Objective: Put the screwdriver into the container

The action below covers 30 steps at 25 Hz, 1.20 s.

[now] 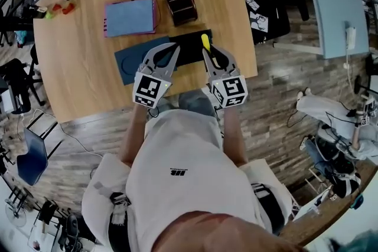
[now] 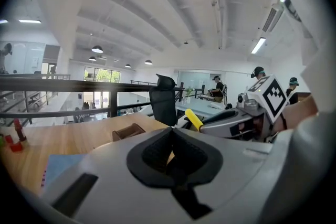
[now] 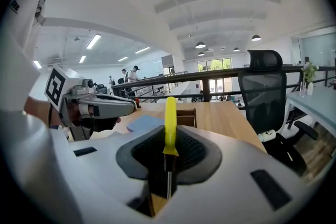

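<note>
Round light wooden table. Brown wooden compartmented container standing on it. On the container's near side: left gripper, jaws together, empty; right gripper, jaws clamped on slim yellow-handled screwdriver, handle toward the container, not touching it.

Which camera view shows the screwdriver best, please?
The right gripper view: the screwdriver stands upright, clamped in the right gripper, with its yellow grip and metal shaft both clear. The head view shows the screwdriver only as a yellow end beyond the jaws, and the left gripper view shows the screwdriver as a small yellow stub.
</note>
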Tool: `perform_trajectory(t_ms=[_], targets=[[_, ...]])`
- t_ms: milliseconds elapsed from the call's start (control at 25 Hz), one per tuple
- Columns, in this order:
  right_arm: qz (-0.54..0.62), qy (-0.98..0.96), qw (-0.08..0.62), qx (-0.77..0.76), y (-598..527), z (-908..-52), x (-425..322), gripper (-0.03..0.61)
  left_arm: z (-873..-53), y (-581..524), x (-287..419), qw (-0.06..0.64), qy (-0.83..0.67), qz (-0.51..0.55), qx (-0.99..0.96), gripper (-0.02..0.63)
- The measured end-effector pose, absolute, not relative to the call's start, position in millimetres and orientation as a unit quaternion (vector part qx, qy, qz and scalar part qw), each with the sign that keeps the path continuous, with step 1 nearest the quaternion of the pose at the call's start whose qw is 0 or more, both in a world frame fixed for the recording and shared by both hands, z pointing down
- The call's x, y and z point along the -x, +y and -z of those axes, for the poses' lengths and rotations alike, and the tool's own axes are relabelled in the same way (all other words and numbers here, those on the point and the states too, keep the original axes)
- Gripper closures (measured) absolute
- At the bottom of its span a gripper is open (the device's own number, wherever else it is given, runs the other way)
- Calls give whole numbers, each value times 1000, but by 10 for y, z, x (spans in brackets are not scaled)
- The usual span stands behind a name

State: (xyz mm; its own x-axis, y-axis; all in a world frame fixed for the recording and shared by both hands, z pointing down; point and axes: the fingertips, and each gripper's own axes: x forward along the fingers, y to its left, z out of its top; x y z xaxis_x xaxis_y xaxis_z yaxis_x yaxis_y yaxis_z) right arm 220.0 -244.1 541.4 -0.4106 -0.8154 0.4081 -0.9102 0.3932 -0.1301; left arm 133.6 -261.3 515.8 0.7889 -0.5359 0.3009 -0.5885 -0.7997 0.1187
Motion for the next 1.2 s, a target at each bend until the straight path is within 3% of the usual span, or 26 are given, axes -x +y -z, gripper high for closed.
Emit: perform_trajectory(t_ms=[400,760,1200], targets=[[-190,-839,193,-472,-2575,-5920,-2027,520,-5604,-2684,-1299,141,-316,-153,-926,609],[-161,-850,286,-412,-2629,-6353,-1890,520,-5882,-2701,-1265,169,-331,-170,-913,608],[-186,-854,331,-355,-2582,-6775,-1824,520,-6251,-2642,-1281,201,-342,-194,-897,609]])
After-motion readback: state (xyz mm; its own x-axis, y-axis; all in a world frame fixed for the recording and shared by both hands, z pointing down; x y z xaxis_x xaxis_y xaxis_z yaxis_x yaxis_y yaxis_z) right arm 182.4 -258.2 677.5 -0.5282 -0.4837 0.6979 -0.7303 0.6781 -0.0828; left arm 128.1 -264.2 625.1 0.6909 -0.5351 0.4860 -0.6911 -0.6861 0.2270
